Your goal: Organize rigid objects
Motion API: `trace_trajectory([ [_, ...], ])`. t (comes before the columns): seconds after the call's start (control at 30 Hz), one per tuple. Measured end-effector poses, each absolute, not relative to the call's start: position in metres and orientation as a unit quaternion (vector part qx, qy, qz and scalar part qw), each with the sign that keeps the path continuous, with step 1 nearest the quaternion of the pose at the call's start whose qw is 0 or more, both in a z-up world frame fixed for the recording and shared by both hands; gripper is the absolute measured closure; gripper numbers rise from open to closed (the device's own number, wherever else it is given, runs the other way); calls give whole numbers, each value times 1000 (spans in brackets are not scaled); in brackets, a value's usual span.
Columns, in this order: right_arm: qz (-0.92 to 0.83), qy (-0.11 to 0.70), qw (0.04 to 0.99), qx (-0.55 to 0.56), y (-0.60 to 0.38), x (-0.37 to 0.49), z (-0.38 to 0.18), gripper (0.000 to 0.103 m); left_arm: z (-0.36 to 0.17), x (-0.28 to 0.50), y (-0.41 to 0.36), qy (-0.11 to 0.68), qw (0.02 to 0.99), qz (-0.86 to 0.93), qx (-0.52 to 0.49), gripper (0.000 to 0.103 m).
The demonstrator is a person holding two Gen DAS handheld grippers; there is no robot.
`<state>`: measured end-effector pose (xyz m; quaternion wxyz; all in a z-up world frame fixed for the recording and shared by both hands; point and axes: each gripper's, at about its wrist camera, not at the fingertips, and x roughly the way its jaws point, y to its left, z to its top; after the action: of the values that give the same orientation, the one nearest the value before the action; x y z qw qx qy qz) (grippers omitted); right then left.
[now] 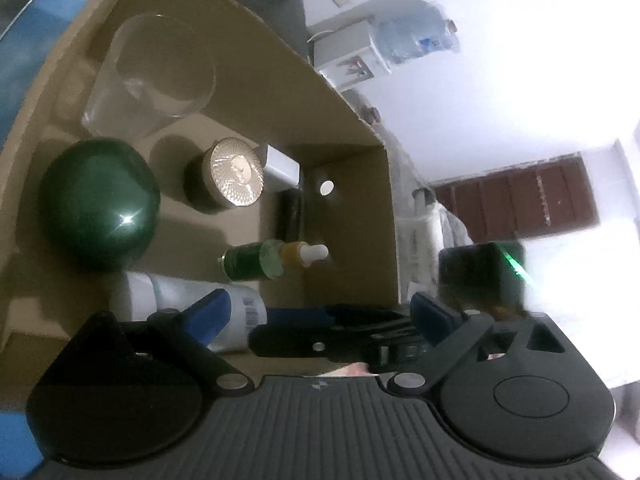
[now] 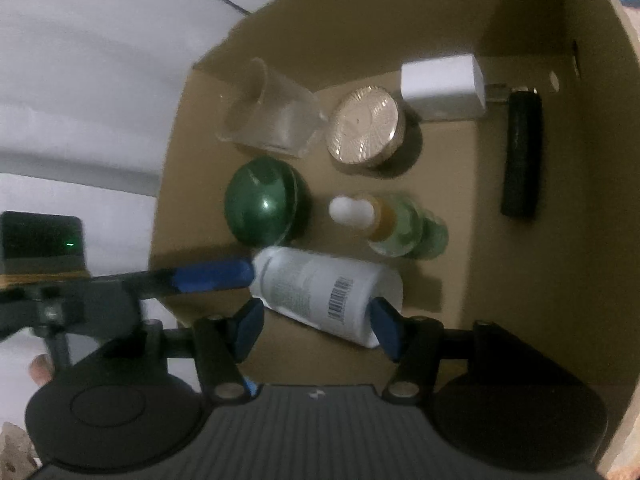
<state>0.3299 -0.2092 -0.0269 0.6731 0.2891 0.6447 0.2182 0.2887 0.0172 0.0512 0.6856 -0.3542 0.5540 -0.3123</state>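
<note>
Held a mixed lot inside a brown cardboard box (image 2: 560, 240), walls up on all sides. Largest inside: a white bottle (image 2: 328, 288) with a barcode, lying on its side near the front wall. Behind it, a clear glass (image 2: 272, 116), tipped over in the back corner. Beside that, a dark green glossy dome (image 2: 266, 202), sitting on the floor just in front of the glass. Then a round jar (image 2: 366, 126) with a ribbed gold lid, a white charger block (image 2: 442, 86) by the back wall, a black cylinder (image 2: 522, 152) lying along the side wall, and a small green dropper bottle (image 2: 392, 224) with a white bulb, in the middle.

Seen only from the left wrist: the room beyond the box, with a water dispenser (image 1: 396, 40) carrying a blue jug and a reddish-brown door (image 1: 516, 200). Seen only from the right wrist: the whole box floor from above.

Left gripper (image 1: 320, 312) spread wide, nothing between its blue pads, one finger (image 2: 212, 276) reaching in beside the white bottle's cap end. Right gripper (image 2: 316, 328) about half open, its blue pads on either side of the white bottle; could not tell whether the pads pressed on it.
</note>
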Motion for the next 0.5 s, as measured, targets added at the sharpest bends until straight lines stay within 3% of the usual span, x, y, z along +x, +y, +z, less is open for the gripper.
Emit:
trace_trajectory([
  [0.27, 209, 635, 699, 255, -210, 330, -22, 42, 63, 294, 29, 557, 735, -246, -297, 8],
  [0.5, 220, 629, 714, 214, -201, 329, -22, 71, 65, 295, 20, 589, 738, -219, -244, 8],
])
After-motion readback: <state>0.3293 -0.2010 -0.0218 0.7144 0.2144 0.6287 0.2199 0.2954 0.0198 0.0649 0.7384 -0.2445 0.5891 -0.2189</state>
